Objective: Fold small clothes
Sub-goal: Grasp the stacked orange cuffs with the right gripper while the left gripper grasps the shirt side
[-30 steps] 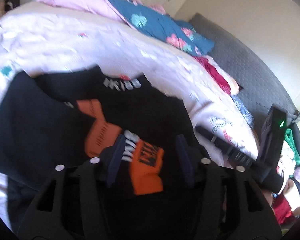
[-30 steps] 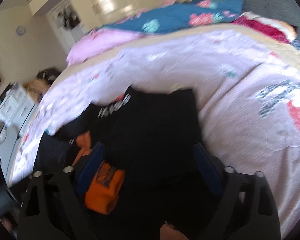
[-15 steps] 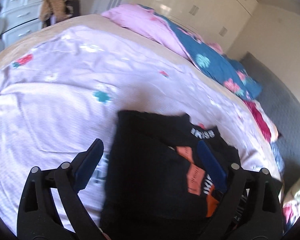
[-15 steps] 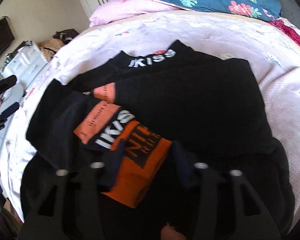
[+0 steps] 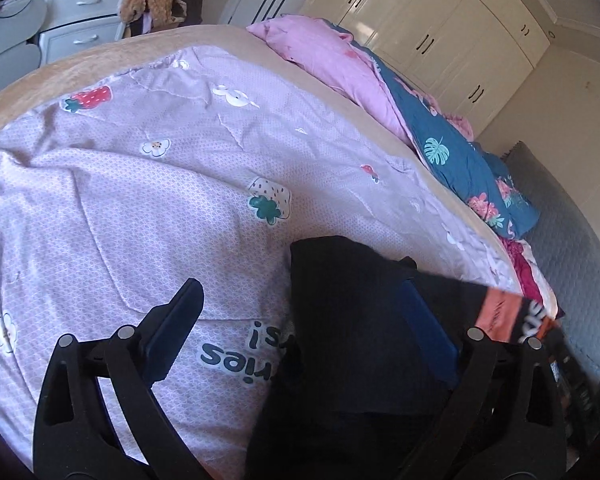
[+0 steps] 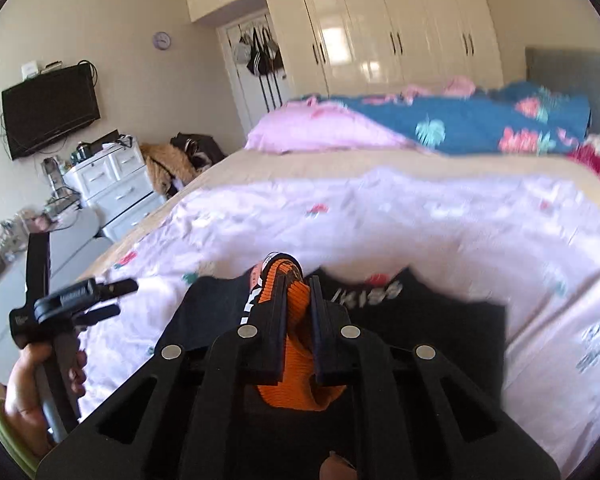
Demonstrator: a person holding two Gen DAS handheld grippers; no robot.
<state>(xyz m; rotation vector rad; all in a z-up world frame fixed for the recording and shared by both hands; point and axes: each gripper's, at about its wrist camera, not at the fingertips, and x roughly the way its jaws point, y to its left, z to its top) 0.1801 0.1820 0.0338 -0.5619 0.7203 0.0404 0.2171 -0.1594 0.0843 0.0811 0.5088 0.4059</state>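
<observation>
The black sweater (image 6: 420, 320) lies on the lilac strawberry-print quilt (image 5: 140, 200) toward the bed's near edge, and the right gripper (image 6: 298, 284) has just clamped shut on its orange ribbed cuff (image 6: 296, 360), which bunches up between the jaws. The left gripper (image 5: 296, 320) has just spread wide and grasps nothing, one finger over bare quilt and the other over the sweater's black edge. The knit looks light, soft and floppy, so it will probably sag from a single pinch; a doubled hem or cuff seems the surest hold.
</observation>
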